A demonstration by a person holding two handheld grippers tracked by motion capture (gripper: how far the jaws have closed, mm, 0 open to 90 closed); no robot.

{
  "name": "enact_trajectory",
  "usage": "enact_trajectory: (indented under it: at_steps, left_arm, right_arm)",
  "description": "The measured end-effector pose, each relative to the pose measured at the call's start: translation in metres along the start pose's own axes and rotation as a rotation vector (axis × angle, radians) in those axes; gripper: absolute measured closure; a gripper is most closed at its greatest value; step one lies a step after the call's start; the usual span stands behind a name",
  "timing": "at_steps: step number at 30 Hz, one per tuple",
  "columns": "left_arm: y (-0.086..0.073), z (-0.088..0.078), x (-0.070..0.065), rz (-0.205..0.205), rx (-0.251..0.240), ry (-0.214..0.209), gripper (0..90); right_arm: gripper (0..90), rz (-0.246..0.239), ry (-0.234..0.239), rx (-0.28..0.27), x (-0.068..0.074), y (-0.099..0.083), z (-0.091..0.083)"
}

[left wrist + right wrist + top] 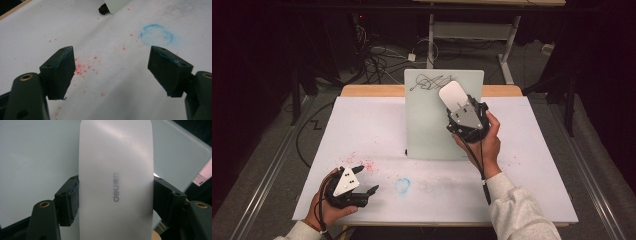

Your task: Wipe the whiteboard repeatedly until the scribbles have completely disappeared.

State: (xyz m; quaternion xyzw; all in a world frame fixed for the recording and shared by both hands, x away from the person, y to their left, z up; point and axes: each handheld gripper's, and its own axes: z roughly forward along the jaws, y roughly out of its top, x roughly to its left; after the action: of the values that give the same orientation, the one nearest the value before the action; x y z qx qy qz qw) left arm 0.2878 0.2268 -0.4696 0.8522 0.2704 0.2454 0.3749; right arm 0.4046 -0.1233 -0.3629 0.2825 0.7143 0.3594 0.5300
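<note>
We see the right gripper [460, 106] pinching a smooth white oblong plastic eraser [453, 95] by its long sides, held up against the pale upright whiteboard [432, 130] just below a black scribble [432, 81] near its top edge. The left gripper [362, 181] rests low over the white table sheet [522, 165], jaws spread wide with nothing between them, near red specks [82, 67] and a blue ring smudge [156, 35].

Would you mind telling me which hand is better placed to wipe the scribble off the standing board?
The right. Its tongs already clamp the white eraser against the board, just below the black scribble. The left tongs sit open and empty low over the table, far from the board.
</note>
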Motion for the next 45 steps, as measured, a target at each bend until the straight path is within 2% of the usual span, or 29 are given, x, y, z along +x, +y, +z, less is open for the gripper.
enact_trajectory:
  at_steps: [4, 6, 11, 14, 16, 19, 28, 31, 35, 37, 40, 42, 45]
  left_arm:
    - [0.000, 0.000, 0.000, -0.003, -0.003, 0.000, 21.3]
    - [-0.001, 0.000, -0.001, -0.005, -0.002, -0.001, 21.3]
    - [-0.001, -0.002, -0.001, -0.007, -0.003, 0.001, 21.3]
    - [-0.002, -0.002, 0.000, -0.010, -0.003, 0.002, 21.3]
    - [-0.002, -0.002, 0.000, -0.009, -0.001, 0.001, 21.4]
    - [-0.002, -0.002, 0.000, -0.008, -0.004, 0.001, 21.3]
    - [0.000, 0.000, -0.001, -0.001, -0.006, -0.009, 21.3]
    - [0.000, 0.000, -0.001, 0.000, -0.007, -0.011, 21.4]
    - [0.000, -0.001, -0.001, -0.003, -0.011, -0.009, 21.3]
    - [-0.001, -0.001, -0.001, -0.004, -0.010, -0.007, 21.3]
    - [-0.001, -0.002, -0.001, -0.005, -0.010, -0.008, 21.4]
    - [-0.001, -0.003, -0.001, -0.008, -0.011, -0.007, 21.3]
    - [-0.001, -0.004, 0.000, -0.011, -0.011, -0.009, 21.3]
  right_arm:
    - [30.8, -0.009, 0.013, 0.002, -0.002, 0.001, 0.000]
    - [30.8, -0.015, -0.022, 0.005, -0.007, 0.002, 0.000]
    - [30.8, 0.055, -0.085, 0.001, -0.029, 0.009, 0.001]
    - [30.8, 0.098, -0.108, -0.001, -0.041, 0.012, 0.001]
    - [30.8, 0.118, -0.106, -0.001, -0.043, 0.014, 0.002]
    - [30.8, 0.100, -0.097, -0.001, -0.035, 0.018, 0.003]
    - [30.8, -0.036, -0.026, 0.008, 0.018, 0.017, 0.007]
    - [30.8, -0.065, -0.015, 0.011, 0.027, 0.014, 0.007]
    - [30.8, -0.058, 0.008, 0.015, 0.024, 0.016, 0.006]
    - [30.8, -0.065, -0.016, 0.013, 0.020, 0.018, 0.006]
    - [30.8, -0.020, -0.033, 0.005, 0.006, 0.025, 0.008]
    - [30.8, 0.004, -0.070, 0.004, -0.002, 0.030, 0.009]
    - [30.8, 0.039, -0.077, -0.003, -0.010, 0.036, 0.010]
